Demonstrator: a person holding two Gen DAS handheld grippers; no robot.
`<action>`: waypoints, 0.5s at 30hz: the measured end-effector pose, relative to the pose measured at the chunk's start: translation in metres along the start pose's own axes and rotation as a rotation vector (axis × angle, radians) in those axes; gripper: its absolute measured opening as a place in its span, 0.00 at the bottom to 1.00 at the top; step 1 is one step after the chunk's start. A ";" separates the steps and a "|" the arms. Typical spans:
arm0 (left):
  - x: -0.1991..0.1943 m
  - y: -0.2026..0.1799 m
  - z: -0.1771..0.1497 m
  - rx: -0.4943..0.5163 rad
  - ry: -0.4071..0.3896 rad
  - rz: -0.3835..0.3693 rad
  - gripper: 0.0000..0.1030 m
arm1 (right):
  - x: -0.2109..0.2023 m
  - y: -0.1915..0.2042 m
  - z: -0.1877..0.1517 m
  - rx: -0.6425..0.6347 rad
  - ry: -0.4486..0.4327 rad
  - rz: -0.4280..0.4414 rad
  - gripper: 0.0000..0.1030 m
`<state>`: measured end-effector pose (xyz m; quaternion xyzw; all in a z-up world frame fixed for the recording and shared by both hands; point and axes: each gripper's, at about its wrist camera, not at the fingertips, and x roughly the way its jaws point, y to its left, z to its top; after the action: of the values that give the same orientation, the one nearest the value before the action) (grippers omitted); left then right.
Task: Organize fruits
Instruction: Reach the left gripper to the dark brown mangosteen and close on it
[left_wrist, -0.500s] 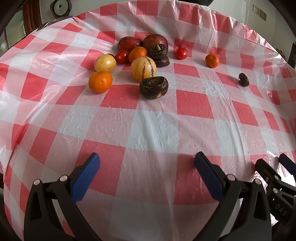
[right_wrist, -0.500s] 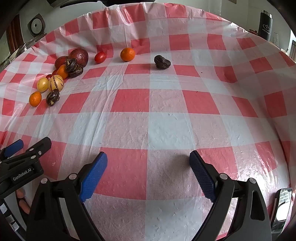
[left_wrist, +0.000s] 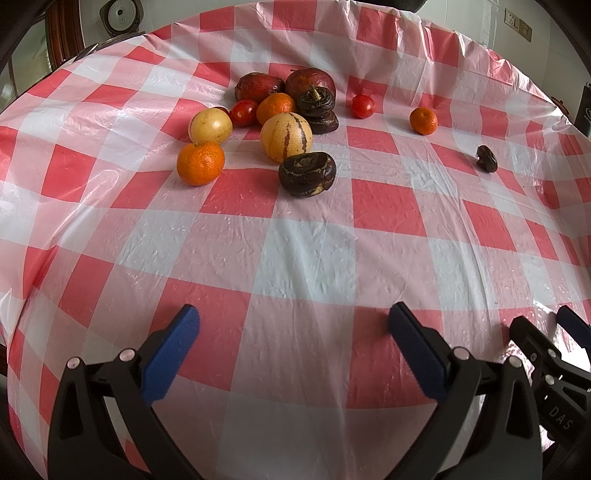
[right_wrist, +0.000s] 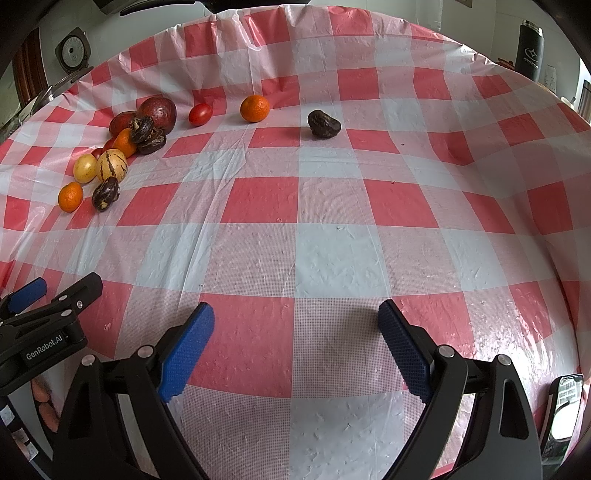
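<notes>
Checked tablecloth (left_wrist: 306, 258), clustered fruits (left_wrist: 286, 137), both tools (left_wrist: 293, 338) (right_wrist: 295, 343) gaping, empty

Two wrist views, angled down, sharing fruit cluster (left_wrist: 280, 122)

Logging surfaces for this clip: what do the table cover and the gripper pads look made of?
Table cover: likely thin plastic sheet, glossy; it shows glare and fine creases. Right gripper pads: blue, probably rubber or moulded plastic, matte, with a dotted grip texture.
</notes>
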<state>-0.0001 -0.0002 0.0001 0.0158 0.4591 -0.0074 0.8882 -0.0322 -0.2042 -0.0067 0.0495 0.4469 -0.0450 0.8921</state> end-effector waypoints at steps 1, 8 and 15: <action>0.000 0.000 0.000 0.002 0.006 -0.005 0.99 | 0.000 0.000 0.000 0.000 0.000 0.000 0.85; 0.000 0.022 0.012 -0.022 0.042 -0.103 0.99 | 0.000 0.000 0.000 -0.010 0.003 0.009 0.85; 0.027 0.011 0.064 -0.040 -0.003 -0.128 0.95 | -0.005 -0.004 -0.004 -0.011 -0.004 0.032 0.85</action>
<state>0.0683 0.0091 0.0151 -0.0312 0.4578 -0.0549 0.8868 -0.0390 -0.2073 -0.0053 0.0516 0.4447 -0.0283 0.8938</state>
